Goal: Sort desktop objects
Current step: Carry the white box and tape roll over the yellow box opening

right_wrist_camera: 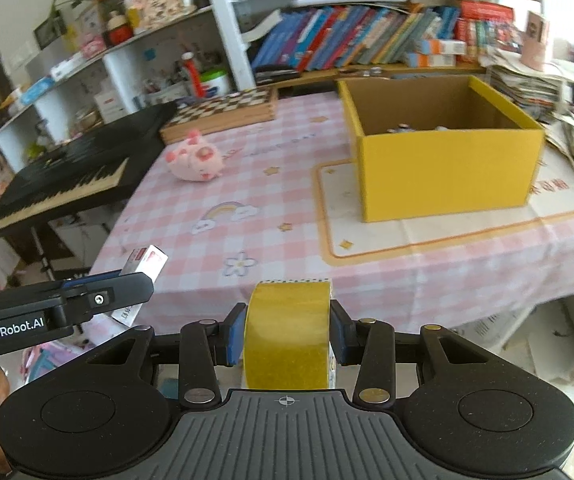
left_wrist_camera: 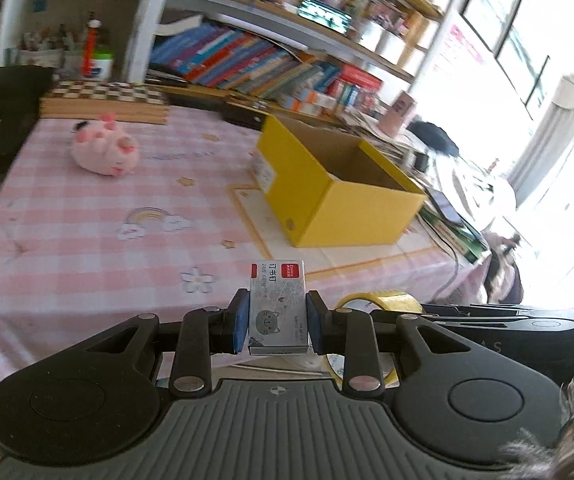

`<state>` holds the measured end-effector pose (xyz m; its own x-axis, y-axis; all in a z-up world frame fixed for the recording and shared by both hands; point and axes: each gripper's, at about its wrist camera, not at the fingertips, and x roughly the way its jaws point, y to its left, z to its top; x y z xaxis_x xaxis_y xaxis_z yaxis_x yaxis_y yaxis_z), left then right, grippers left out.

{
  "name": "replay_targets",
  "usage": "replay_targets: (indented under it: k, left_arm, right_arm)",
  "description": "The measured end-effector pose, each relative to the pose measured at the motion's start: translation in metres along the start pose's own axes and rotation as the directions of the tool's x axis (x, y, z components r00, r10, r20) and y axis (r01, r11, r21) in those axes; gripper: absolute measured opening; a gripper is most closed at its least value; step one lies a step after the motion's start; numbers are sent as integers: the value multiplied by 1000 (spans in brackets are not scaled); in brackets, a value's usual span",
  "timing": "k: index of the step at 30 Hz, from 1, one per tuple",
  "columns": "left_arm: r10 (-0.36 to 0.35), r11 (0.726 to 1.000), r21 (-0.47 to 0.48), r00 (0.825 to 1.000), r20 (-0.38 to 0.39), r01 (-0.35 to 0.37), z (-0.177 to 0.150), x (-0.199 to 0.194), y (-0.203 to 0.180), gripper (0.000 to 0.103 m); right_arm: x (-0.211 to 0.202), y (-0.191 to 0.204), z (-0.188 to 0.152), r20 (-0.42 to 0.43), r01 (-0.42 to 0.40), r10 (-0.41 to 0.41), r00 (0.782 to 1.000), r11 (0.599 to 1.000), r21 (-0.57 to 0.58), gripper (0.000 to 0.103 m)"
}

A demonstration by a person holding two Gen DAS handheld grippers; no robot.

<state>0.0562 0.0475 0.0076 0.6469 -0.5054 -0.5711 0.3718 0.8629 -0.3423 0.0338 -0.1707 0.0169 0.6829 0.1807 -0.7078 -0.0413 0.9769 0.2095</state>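
Clamped in the left tool, a small staple box looks light and crushable; the right tool grips a stiff tape roll across its flat sides, both short of the yellow box on the table.

Right gripper: squeezes a yellow tape roll.
Left gripper: pinches a small staple box.
Yellow box: sits open on the pink table.

Your count of things in view
You have one staple box, one tape roll, one yellow box, one pink plush, one chessboard.
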Motion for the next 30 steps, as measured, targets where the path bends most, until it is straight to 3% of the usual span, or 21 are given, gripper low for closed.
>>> replay_targets:
  k: [13,30]
  left_arm:
    - [-81,994,66,995,-55,84,11,37,-38,27]
    - [-95,990,94,991,-98,104,30,92,-83,27]
  right_arm:
    - [-11,-44,3,11,65,-67,998,994,84,41]
    - [-2,-107,26,-4,74,-74,997,990,119,41]
